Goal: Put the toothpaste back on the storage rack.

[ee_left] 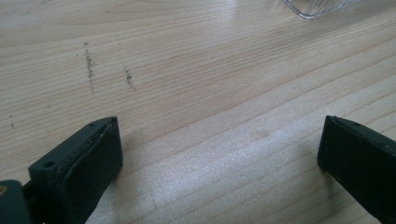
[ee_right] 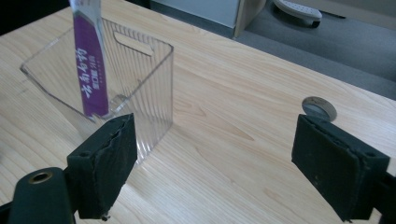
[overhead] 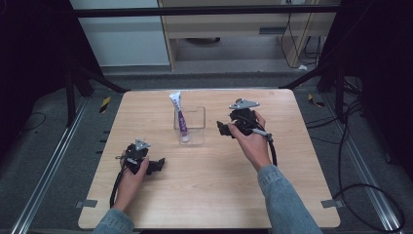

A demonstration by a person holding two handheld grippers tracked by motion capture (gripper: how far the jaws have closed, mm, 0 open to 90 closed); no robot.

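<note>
A clear bin (overhead: 190, 127) stands near the middle of the desk (overhead: 209, 190), a little toward the far edge. A purple-and-white tube (overhead: 179, 117) stands in it on its cap end, tilted, its flat crimped end sticking up over the far left rim. In the right gripper view the tube (ee_right: 88, 70) leans against the bin's (ee_right: 149, 88) ribbed wall, and a slot handle is cut near the top of the bin's far wall.

The right hand-held gripper (overhead: 225, 129) is held just right of the bin, pointing at it, with the person's right hand (overhead: 254, 141) wrapped round its body and a grey plate on top. Its jaws stand wide apart and hold nothing; in its own view the right hand-held gripper (ee_right: 215, 168) has one jaw close in front of the bin's near corner, and I cannot tell whether it touches. A small round disc (ee_right: 319, 108) lies on the desk beyond the other jaw.

The left hand-held gripper (overhead: 157, 165) rests low at the desk's near left, well apart from the bin, held in the left hand (overhead: 132, 176). In its own view the left hand-held gripper (ee_left: 219, 158) has its jaws spread wide over bare wood, with a corner of the bin (ee_left: 317, 7) at the top edge. A few dark specks mark the wood (ee_left: 88, 65).
</note>
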